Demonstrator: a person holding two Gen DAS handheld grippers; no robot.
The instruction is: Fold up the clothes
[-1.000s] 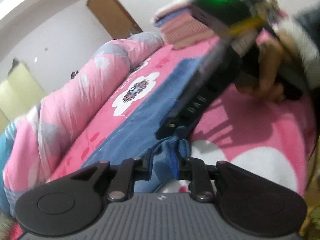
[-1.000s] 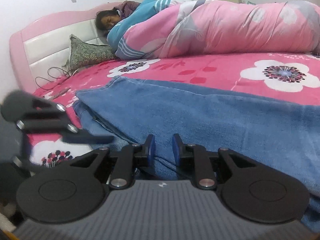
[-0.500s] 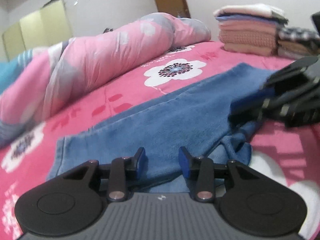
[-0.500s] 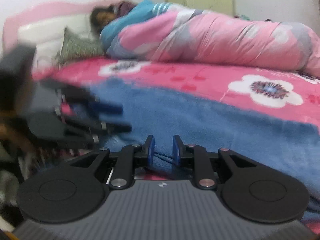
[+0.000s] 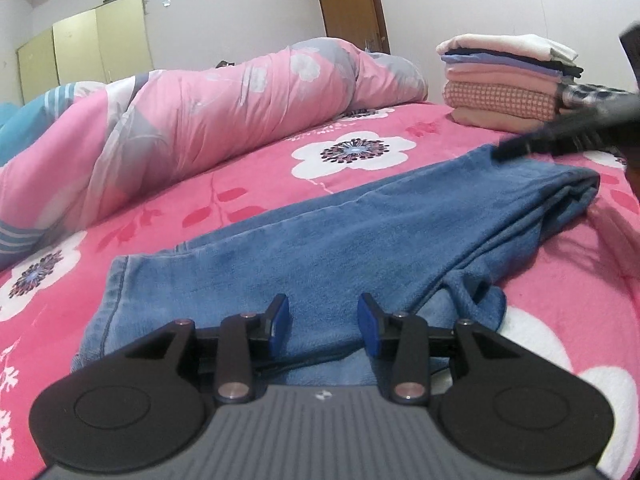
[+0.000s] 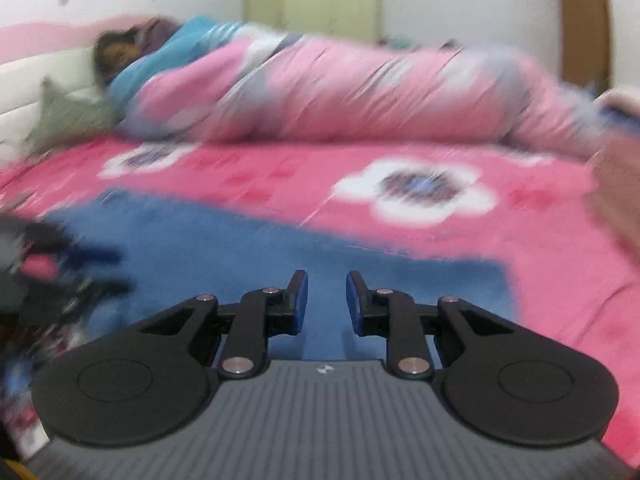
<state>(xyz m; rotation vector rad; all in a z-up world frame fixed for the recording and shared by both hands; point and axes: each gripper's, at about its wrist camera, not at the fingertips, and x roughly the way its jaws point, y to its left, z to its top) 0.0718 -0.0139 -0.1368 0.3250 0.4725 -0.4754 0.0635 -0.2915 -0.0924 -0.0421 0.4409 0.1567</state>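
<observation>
Your left gripper (image 5: 323, 322) gapes wide over the blue trousers (image 5: 360, 236); only its view shows the folded stack (image 5: 508, 80) beyond them. Your right gripper (image 6: 323, 300), narrowly parted, holds nothing; the pink floral bedsheet (image 6: 440, 232) lies beneath.

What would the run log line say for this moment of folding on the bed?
task: fold clothes | left gripper: open, over blue denim trousers | right gripper: open, nothing held | trousers lie on pink floral bedsheet
</observation>
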